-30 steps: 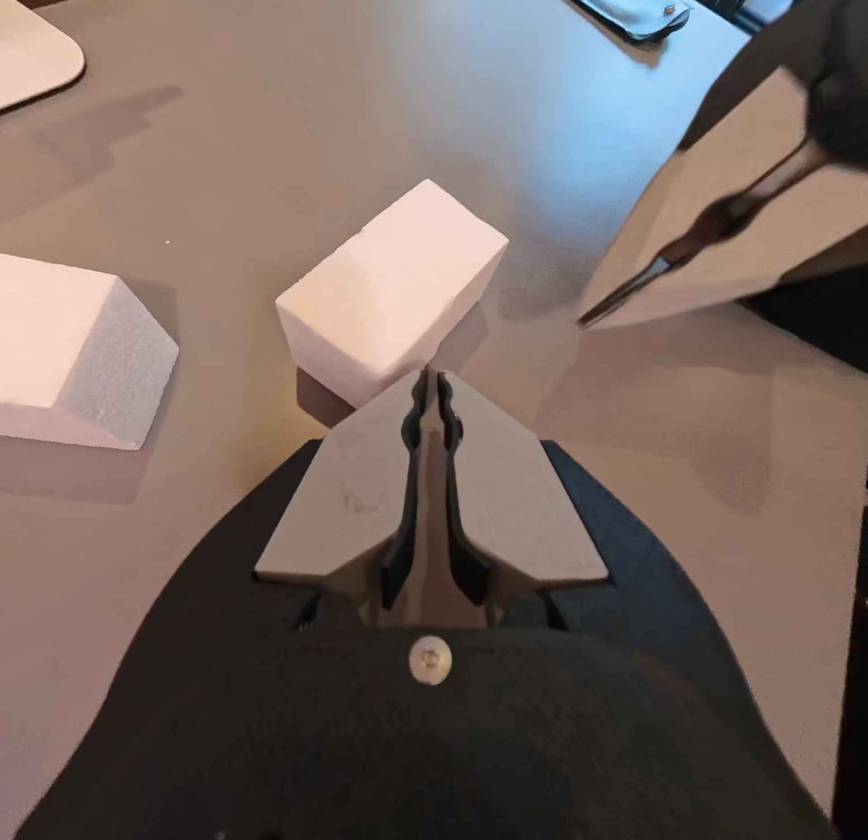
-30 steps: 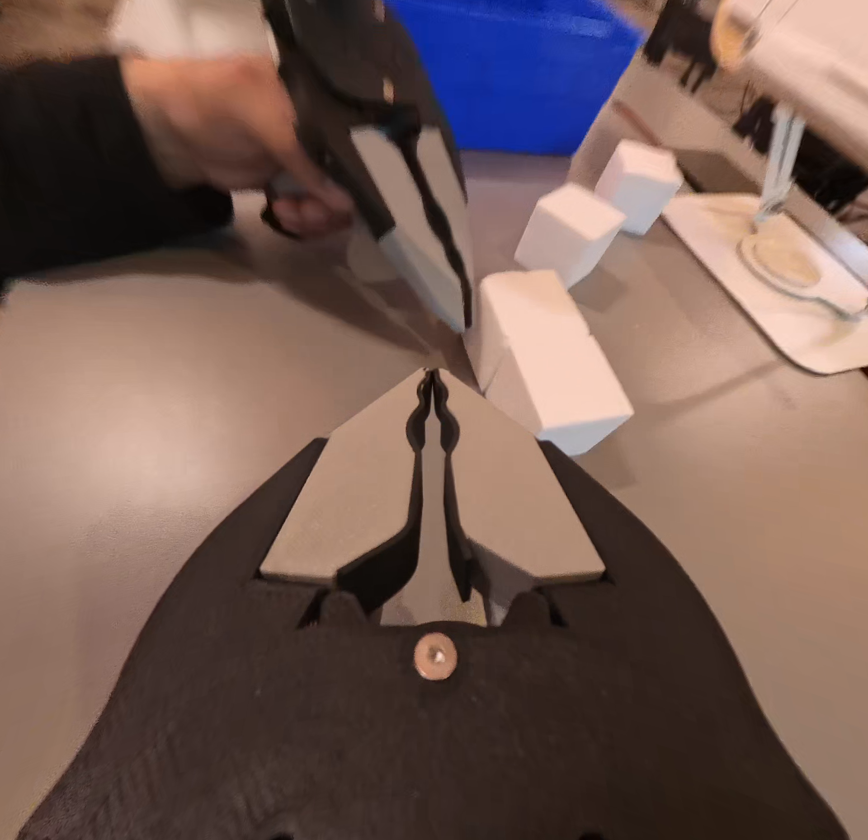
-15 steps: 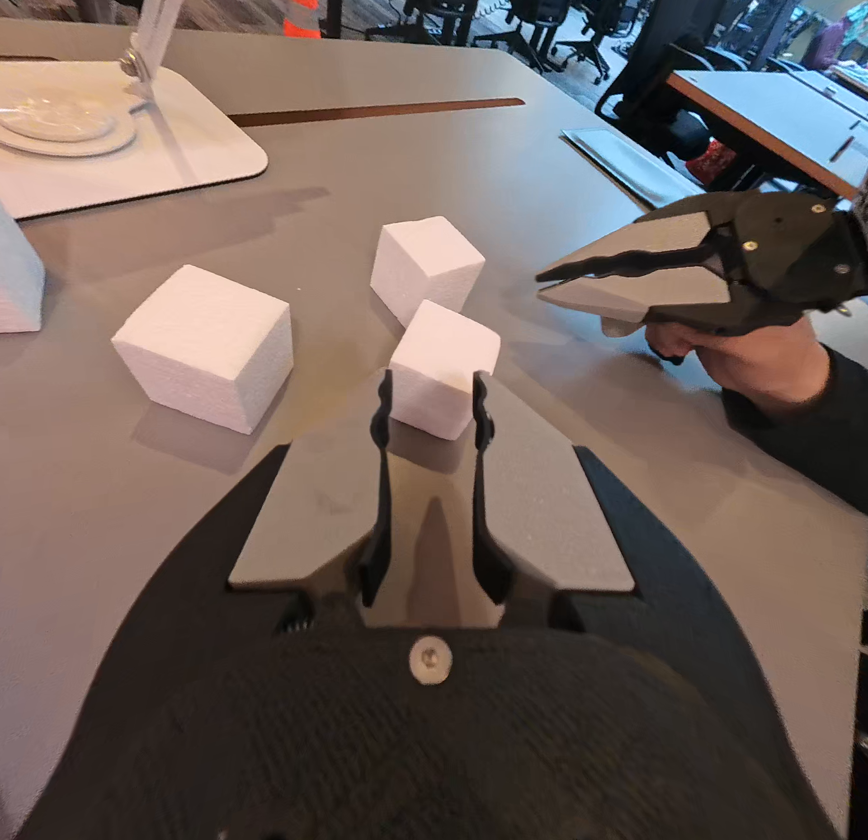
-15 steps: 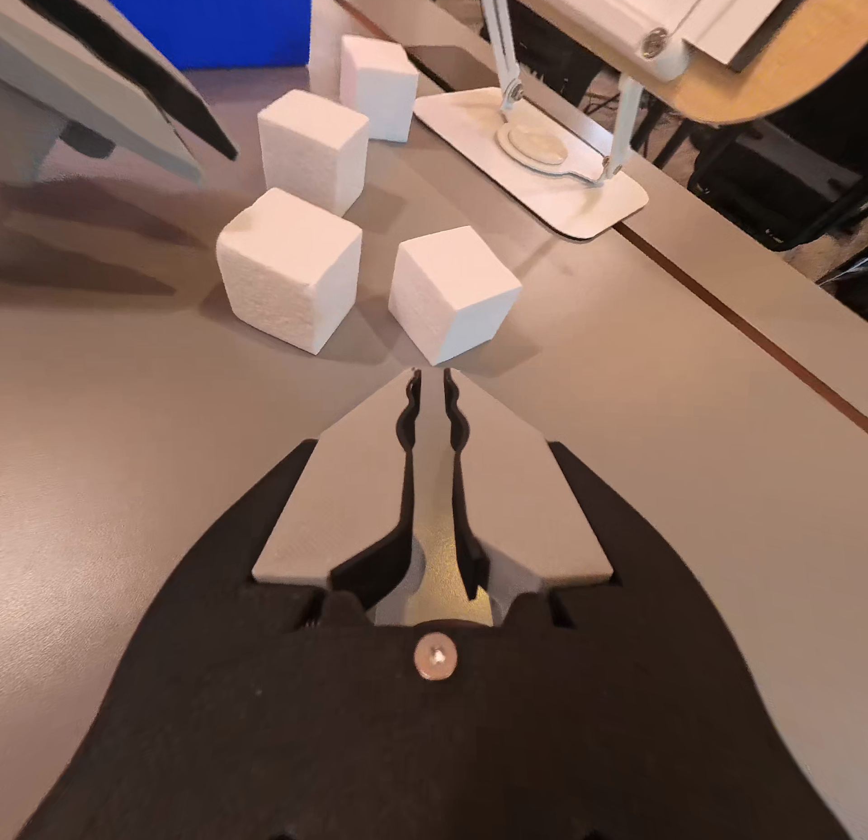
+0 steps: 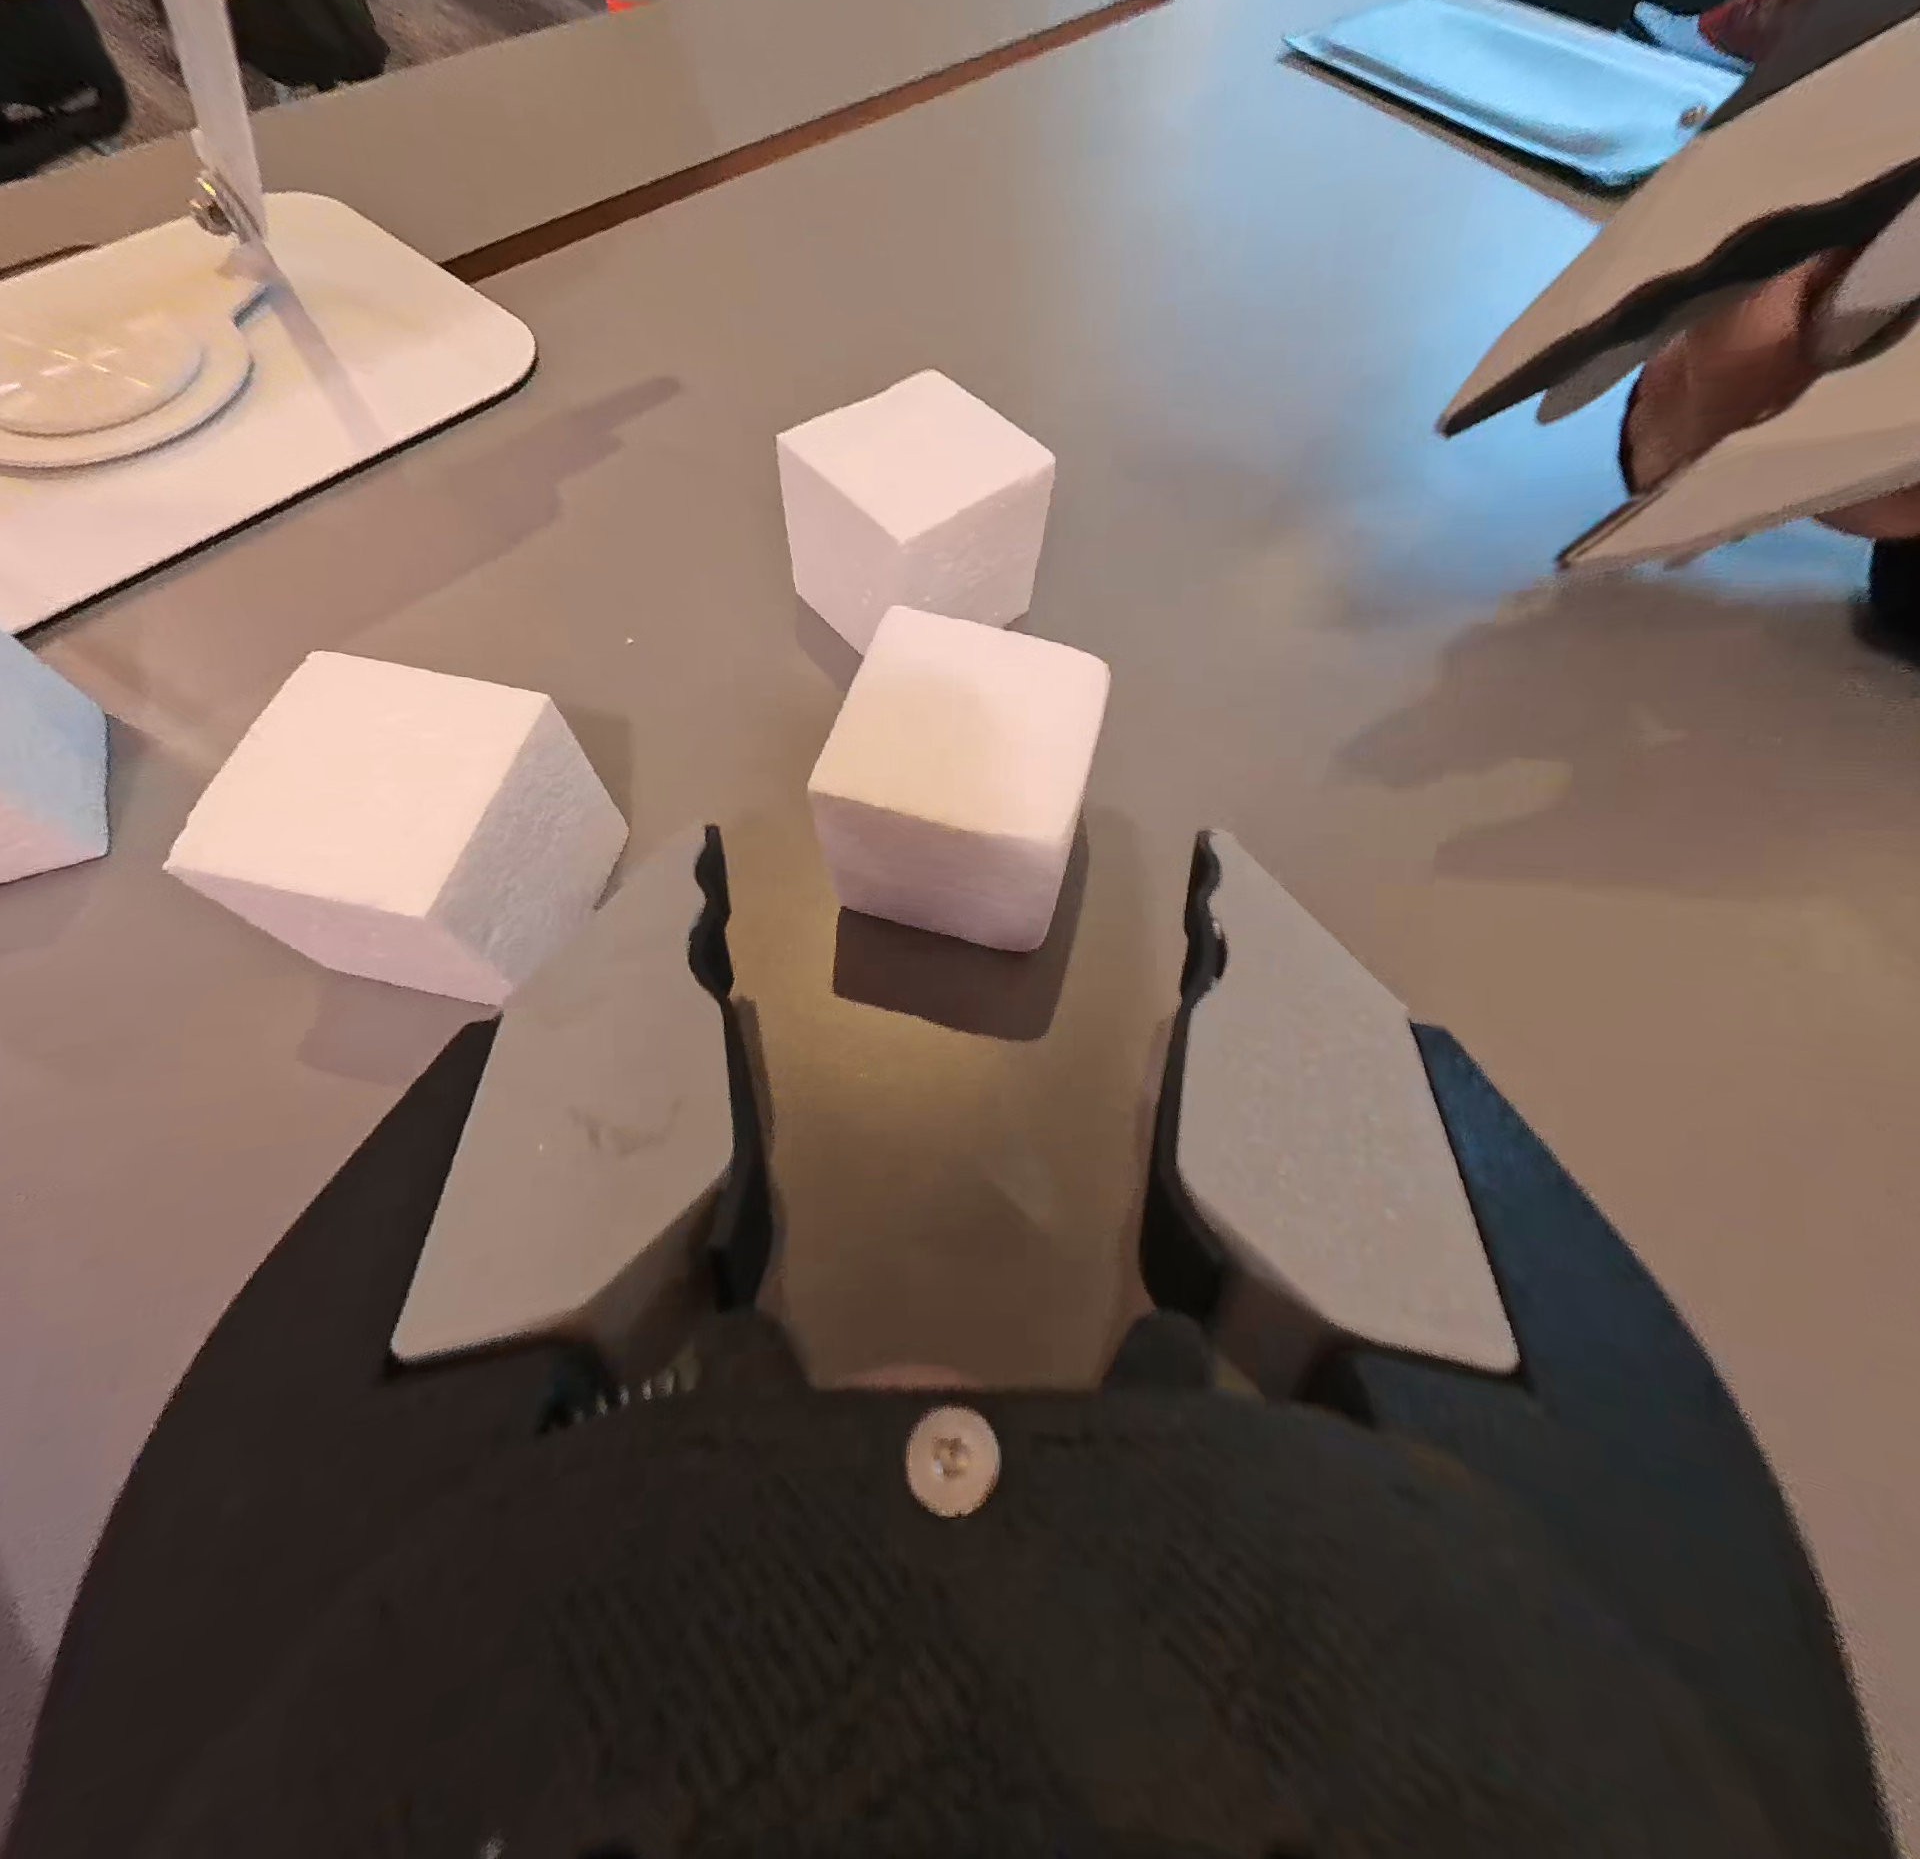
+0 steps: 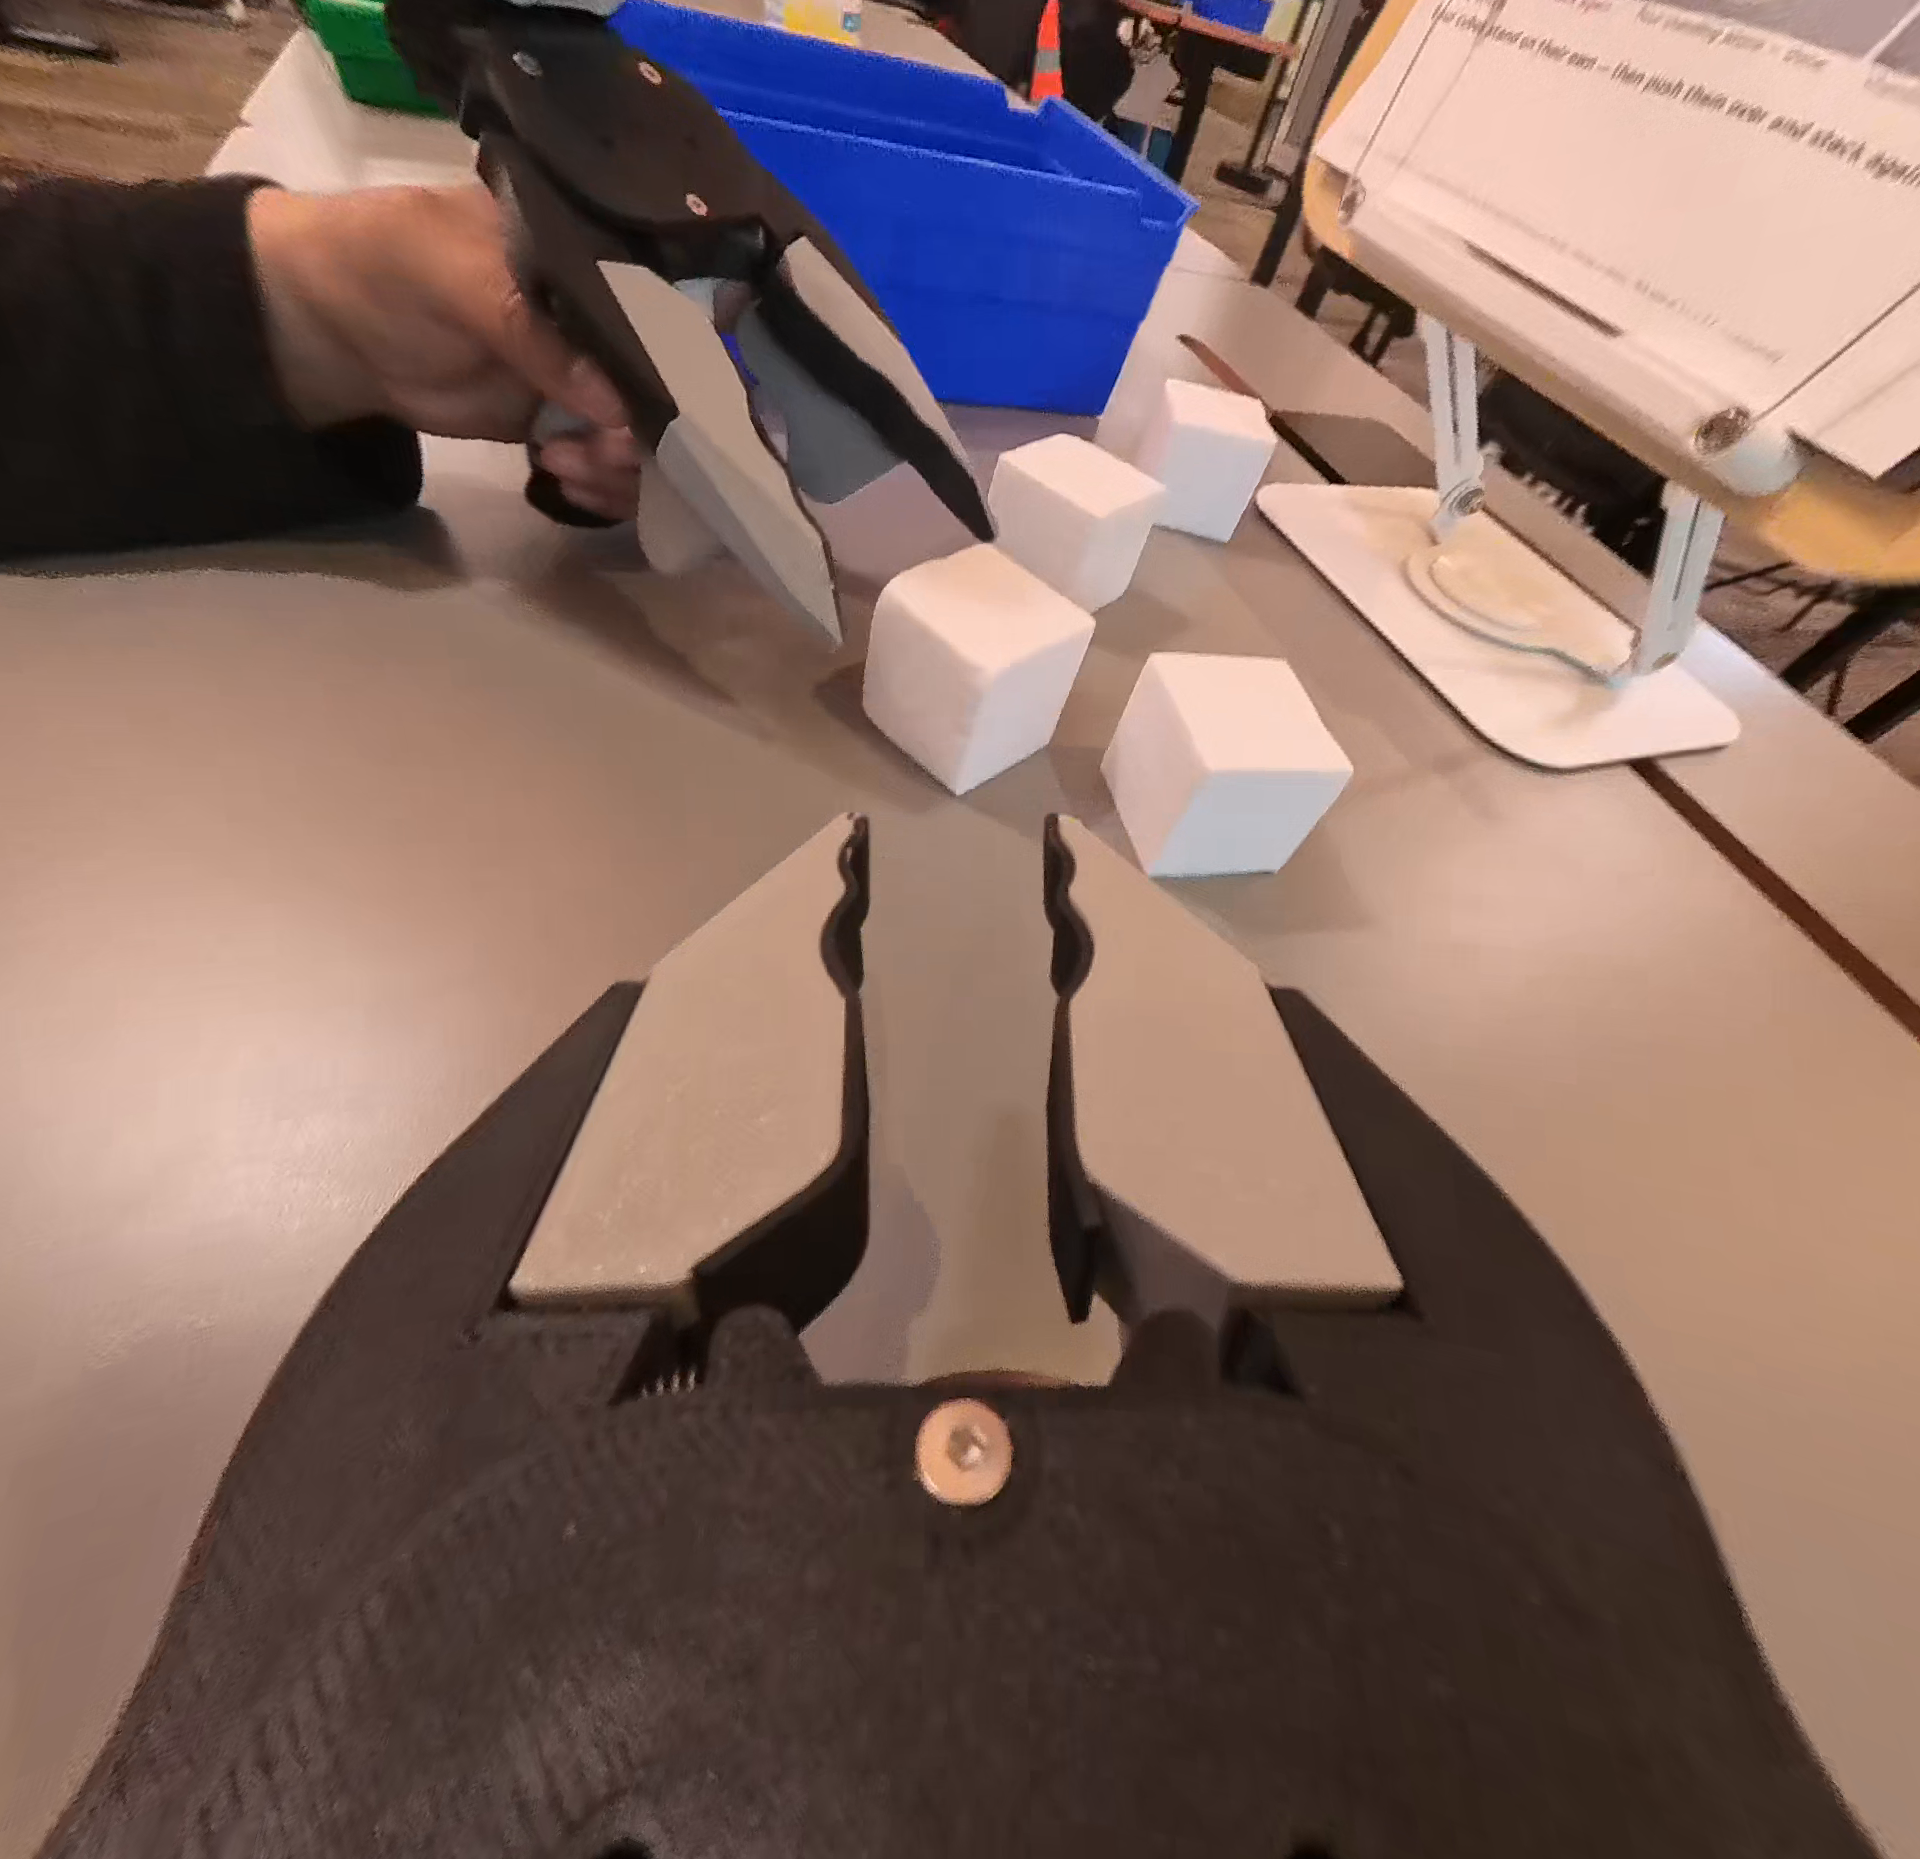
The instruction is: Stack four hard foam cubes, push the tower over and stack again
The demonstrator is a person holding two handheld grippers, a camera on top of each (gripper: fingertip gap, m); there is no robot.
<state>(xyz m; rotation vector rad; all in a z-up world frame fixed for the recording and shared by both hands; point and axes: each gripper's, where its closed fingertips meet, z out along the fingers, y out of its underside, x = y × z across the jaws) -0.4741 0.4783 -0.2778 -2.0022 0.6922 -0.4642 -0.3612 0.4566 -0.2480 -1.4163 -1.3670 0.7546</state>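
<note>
Four white foam cubes lie apart on the grey table (image 5: 1351, 874), none stacked. In the left wrist view the nearest cube (image 5: 956, 770) sits just ahead of my left gripper (image 5: 956, 851), which is wide open and empty, with one fingertip on each side. A second cube (image 5: 914, 500) is behind it, a third (image 5: 395, 822) is to the left, and a fourth (image 5: 42, 770) is cut off at the left edge. My right gripper (image 6: 954, 827) is partly open and empty, short of two cubes (image 6: 977, 656) (image 6: 1226, 760). It also shows in the left wrist view (image 5: 1507, 495).
A white document stand (image 6: 1507, 666) with a paper board is at the table's far side. A blue bin (image 6: 987, 220) and a green bin (image 6: 353, 53) stand behind the cubes. A flat grey tray (image 5: 1507, 74) lies far right. A dark seam (image 5: 790, 136) crosses the table.
Both grippers went from shut to open, the left one wide. The left gripper has moved up to the nearest cube. The right gripper has pulled back and opened a little more.
</note>
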